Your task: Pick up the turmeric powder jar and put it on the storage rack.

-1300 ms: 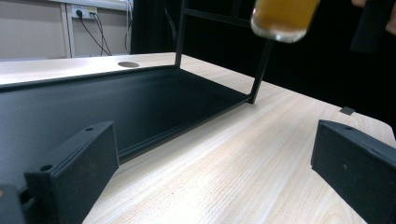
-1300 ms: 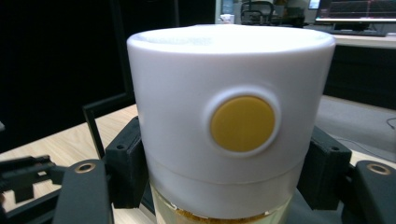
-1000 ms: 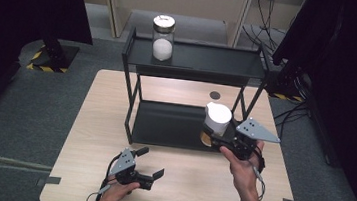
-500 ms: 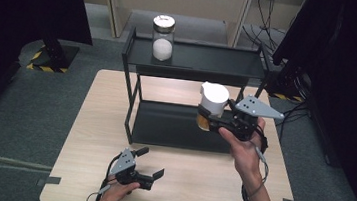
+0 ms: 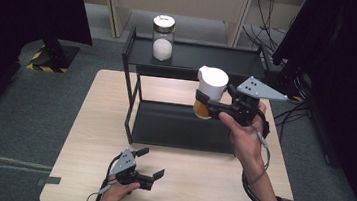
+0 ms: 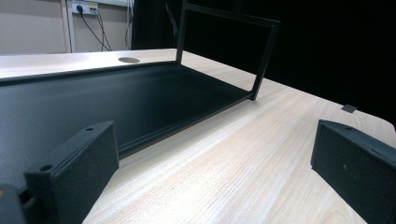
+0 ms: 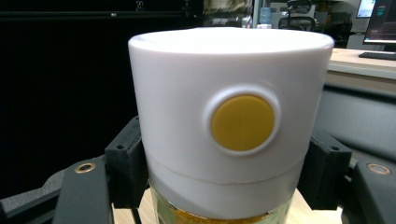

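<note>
My right gripper (image 5: pixel 205 103) is shut on a jar with a white lid (image 5: pixel 212 83) and yellow-orange contents, held in the air over the black two-tier rack (image 5: pixel 184 126). In the right gripper view the white lid (image 7: pixel 231 116) with a yellow round button sits between both jaws, which press on its sides. A second jar with a white lid and white powder (image 5: pixel 163 37) stands upright on the rack's top shelf at the left. My left gripper (image 5: pixel 151 163) rests low on the wooden table (image 5: pixel 99 122) near its front edge, jaws open with nothing between them.
The rack's lower tray (image 6: pixel 93 102) lies flat on the table just ahead of the left gripper. A round cable hole (image 6: pixel 129 59) is in the tabletop behind it. Dark curtains stand to the left and right, and cables run along the floor at the back right.
My right gripper has lifted the white-lidded jar upward and slightly away from the person, from just above the lower tray toward the top shelf's height. The left gripper has stayed put.
</note>
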Demonstrator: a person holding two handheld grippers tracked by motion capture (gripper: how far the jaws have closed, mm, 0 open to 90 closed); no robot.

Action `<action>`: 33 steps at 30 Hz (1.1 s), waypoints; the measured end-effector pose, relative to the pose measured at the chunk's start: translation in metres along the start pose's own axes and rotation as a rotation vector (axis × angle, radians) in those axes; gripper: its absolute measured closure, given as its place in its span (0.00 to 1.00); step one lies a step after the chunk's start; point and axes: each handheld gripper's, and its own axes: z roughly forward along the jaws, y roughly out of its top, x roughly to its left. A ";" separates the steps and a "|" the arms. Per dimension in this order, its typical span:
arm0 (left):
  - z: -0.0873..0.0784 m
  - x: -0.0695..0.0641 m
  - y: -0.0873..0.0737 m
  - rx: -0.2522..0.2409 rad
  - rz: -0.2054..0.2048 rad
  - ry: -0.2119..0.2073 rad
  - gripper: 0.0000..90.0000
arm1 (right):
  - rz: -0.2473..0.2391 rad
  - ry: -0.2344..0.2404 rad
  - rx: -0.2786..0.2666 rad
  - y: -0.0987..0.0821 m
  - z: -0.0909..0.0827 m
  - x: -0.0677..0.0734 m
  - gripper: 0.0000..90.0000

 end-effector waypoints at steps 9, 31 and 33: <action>0.000 0.000 0.000 0.003 -0.005 -0.001 0.00 | 0.003 -0.005 -0.003 0.031 0.007 -0.004 0.34; 0.001 0.001 0.000 0.008 -0.003 -0.011 0.00 | 0.006 -0.119 0.021 0.082 0.053 -0.011 0.34; 0.001 0.001 -0.001 0.006 -0.006 -0.011 0.00 | 0.009 -0.132 0.020 0.083 0.058 -0.012 0.34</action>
